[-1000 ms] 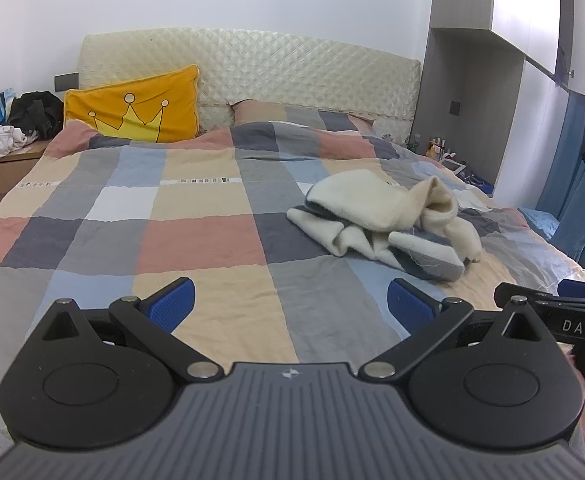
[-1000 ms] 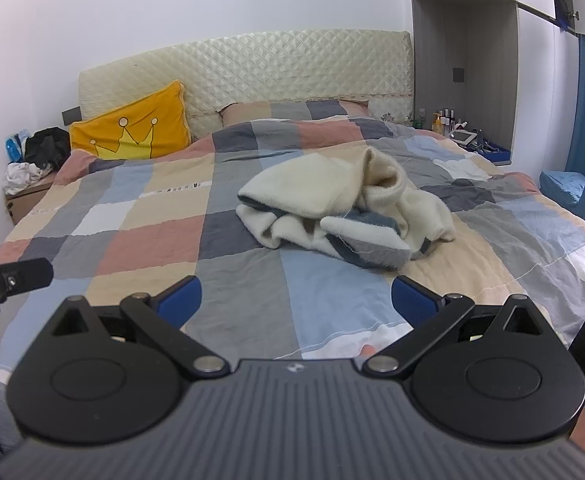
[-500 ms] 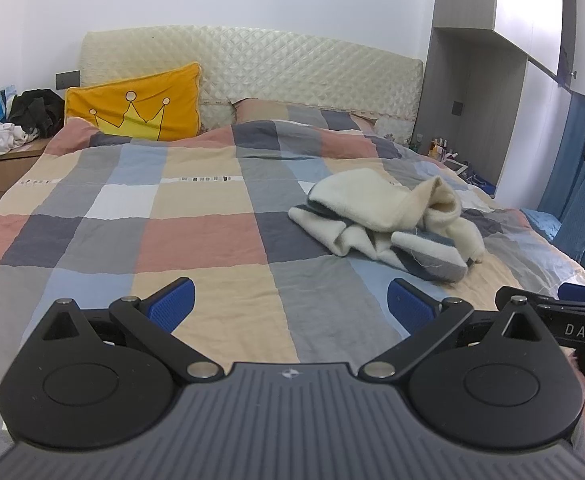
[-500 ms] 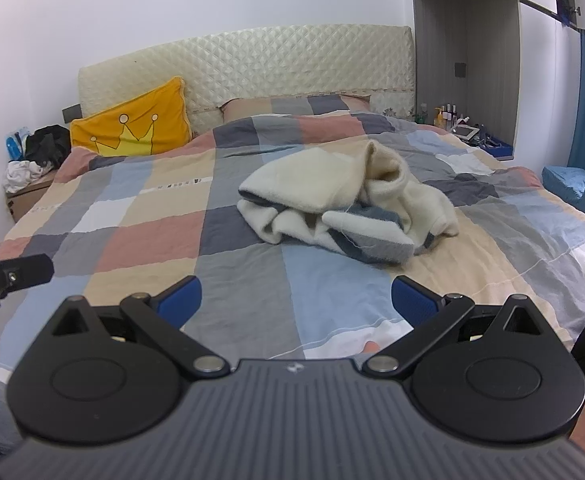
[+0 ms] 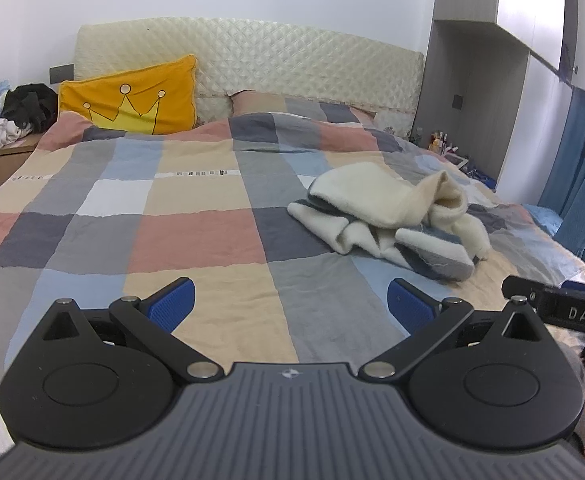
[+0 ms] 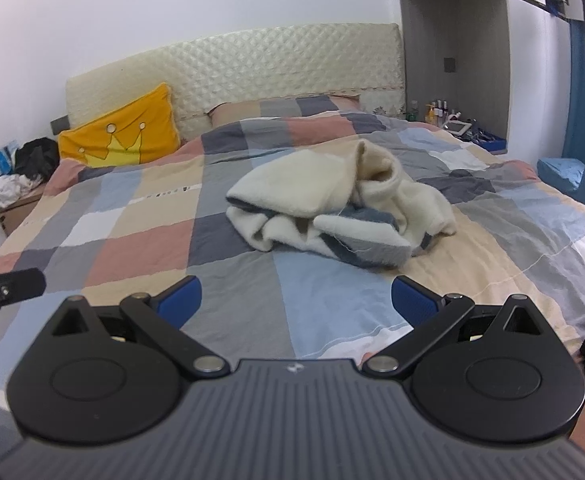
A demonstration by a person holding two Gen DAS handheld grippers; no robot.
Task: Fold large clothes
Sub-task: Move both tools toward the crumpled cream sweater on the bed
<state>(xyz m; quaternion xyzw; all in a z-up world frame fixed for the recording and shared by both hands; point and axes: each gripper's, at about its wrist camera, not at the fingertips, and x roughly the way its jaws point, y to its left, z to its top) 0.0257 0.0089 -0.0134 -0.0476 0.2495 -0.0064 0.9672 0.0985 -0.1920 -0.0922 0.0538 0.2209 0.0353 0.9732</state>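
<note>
One crumpled sweater (image 6: 334, 208) on bed (image 6: 140, 248)

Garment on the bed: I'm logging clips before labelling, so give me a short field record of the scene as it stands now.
garment: cream fleece with grey-blue panels, crumpled in a heap, not yet folded
surface: checked quilt on the bed
garment position: ahead of both tongs, apart from them
left tongs: open, empty, over the quilt
right tongs: open, empty, facing the heap
pillow: yellow with a crown, against the headboard
bedside: dark and white clothes piled at left
</note>
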